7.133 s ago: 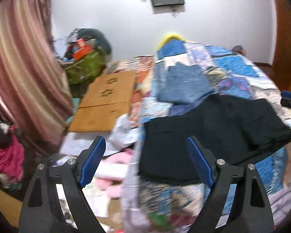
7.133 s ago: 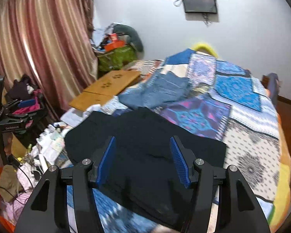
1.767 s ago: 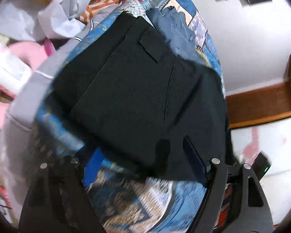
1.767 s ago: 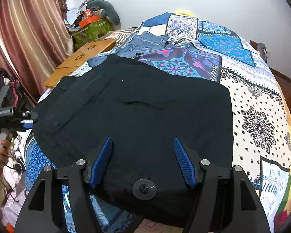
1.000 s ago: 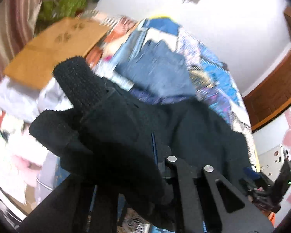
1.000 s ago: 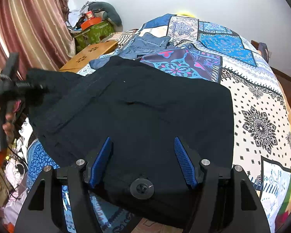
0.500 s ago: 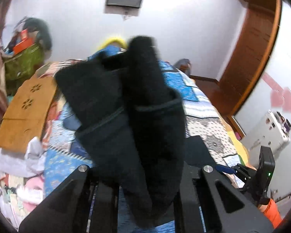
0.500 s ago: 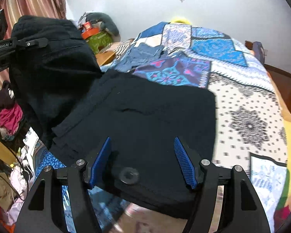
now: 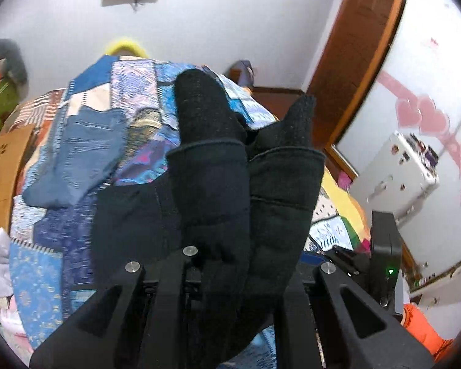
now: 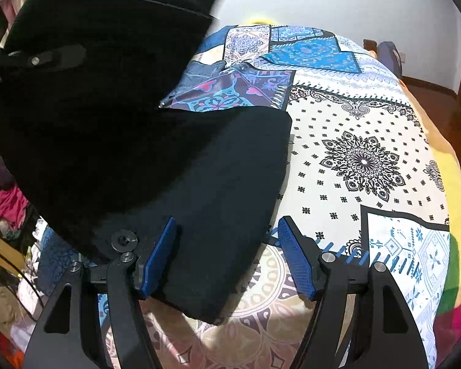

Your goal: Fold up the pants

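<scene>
Black pants [image 10: 230, 184] lie folded on the patchwork quilt [image 10: 362, 160]. My left gripper [image 9: 224, 264] is shut on one edge of the pants [image 9: 230, 184], and the bunched cloth stands up over its fingers and hides them. In the right wrist view that lifted flap [image 10: 92, 107] hangs in the air at the left, with the left gripper [image 10: 46, 57] clamped on it. My right gripper [image 10: 227, 255] hovers low over the near right corner of the pants. Its jaws are opening. The corner lies under and between the blue pads [image 10: 159, 255], which do not press on it.
Folded blue jeans [image 9: 86, 141] lie further up the bed. A wooden board [image 9: 0, 160] and piled clothes [image 10: 9, 203] crowd the floor on the left. A white box [image 9: 399, 166] and a brown door [image 9: 353, 46] stand to the right. The right gripper's body [image 9: 384, 246] is close beside the left.
The left gripper has lifted the pants' edge and swung it rightward over the bed, rolling as it went. The right gripper has slid right, toward the pants' near corner.
</scene>
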Tool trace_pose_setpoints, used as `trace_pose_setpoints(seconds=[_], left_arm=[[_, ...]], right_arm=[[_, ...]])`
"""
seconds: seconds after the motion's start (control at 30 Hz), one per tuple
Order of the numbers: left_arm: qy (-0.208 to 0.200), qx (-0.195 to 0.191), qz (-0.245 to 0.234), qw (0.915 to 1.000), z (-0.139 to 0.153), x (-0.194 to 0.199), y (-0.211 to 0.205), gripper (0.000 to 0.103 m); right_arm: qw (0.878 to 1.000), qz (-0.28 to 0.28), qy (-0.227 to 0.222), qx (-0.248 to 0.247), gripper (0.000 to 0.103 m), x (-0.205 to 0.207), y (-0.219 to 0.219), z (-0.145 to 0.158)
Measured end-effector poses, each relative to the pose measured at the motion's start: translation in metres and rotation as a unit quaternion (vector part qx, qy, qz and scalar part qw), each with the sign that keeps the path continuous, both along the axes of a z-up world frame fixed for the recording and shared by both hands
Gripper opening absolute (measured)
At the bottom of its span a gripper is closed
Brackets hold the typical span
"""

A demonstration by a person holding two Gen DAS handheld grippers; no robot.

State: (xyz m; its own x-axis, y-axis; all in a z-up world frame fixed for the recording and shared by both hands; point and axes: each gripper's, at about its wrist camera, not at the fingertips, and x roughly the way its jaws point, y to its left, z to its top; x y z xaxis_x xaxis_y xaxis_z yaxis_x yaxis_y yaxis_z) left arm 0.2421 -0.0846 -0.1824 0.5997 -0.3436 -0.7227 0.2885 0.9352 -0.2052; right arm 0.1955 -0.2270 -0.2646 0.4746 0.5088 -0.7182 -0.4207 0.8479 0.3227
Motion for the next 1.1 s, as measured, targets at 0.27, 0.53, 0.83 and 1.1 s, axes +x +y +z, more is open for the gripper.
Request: trace_pose_setpoints(seconds=[0.27,0.53,0.83,1.1], left_arm=[[0.061,0.017,-0.046,0.9970,-0.047,0.011,-0.049,0.010],[0.066,0.114,-0.090,0.9873,-0.066,-0.013,-0.079,0.038],[0.043,0.089,-0.084,0.9915,-0.031,-0.035,-0.060,0.065],[-0.017,0.096,-0.011,0.9952,0.007,-0.028,-0.002,0.073]], right_arm=[[0.999,-0.029,-0.002,0.025,0.066,-0.012,-0.023,0.005],[0.996,-0.079,-0.002,0.032,0.066,-0.035,-0.065,0.014],[0.995,-0.093,-0.011,0.026,0.066,-0.048,-0.076,0.026],[0.994,-0.080,-0.060,0.037,0.066,-0.050,-0.062,0.056]])
